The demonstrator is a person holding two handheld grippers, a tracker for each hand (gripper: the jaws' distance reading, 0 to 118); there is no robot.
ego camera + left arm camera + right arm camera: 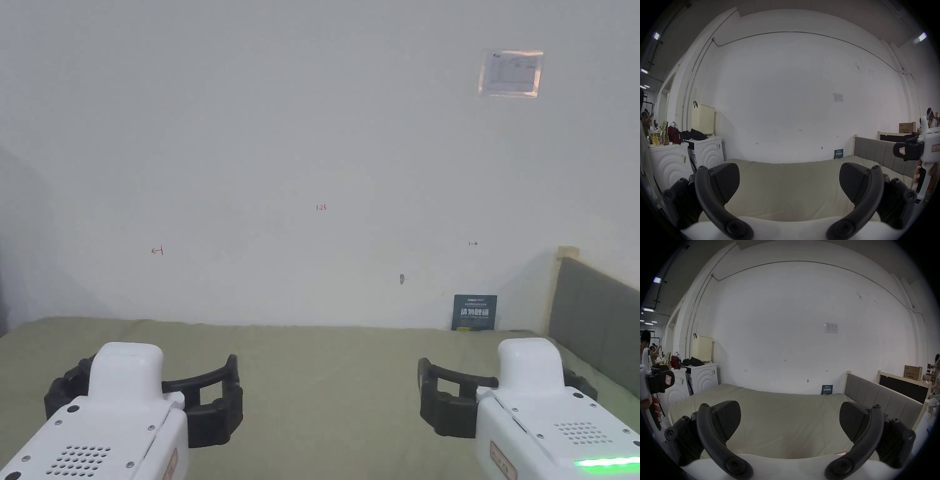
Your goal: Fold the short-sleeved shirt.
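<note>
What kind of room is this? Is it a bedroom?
Probably a workroom set up like a bedroom, not a real one. There is a bed with a grey headboard, but also washing machines beside it and a cardboard box.

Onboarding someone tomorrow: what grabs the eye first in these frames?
The two white grippers low in the head view, left and right, jaws wide open and holding nothing. Under them lies a bare olive bed, and behind it a big white wall.
</note>
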